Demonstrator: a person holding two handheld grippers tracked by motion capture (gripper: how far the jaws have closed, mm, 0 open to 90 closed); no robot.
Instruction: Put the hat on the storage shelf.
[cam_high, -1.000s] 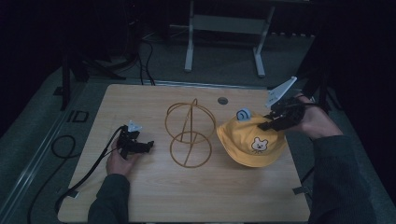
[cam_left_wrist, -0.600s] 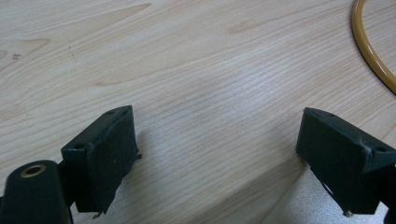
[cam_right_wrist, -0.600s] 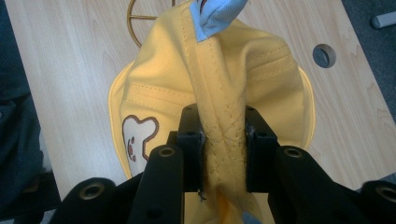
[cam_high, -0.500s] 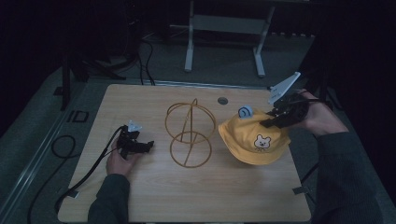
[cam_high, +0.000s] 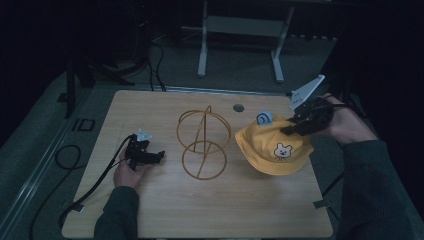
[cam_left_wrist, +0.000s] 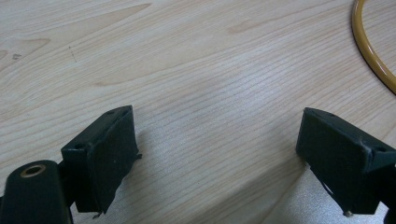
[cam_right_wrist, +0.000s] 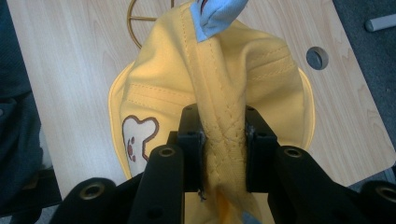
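Right gripper (cam_right_wrist: 218, 154) pinches the yellow hat (cam_right_wrist: 210, 107) by its top seam, so the hat hangs ready for the gold stand (cam_high: 202, 141), mid-frame.

Left gripper (cam_high: 159, 154) fingers apart, right gripper (cam_high: 286, 131) clamped.

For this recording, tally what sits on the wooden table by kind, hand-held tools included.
Yellow fabric hats with a bear face: 1
Gold wire ring stands: 1
Black two-jaw tools: 2, the left tool open over bare wood, the right tool shut on the hat's crown
Total: 4
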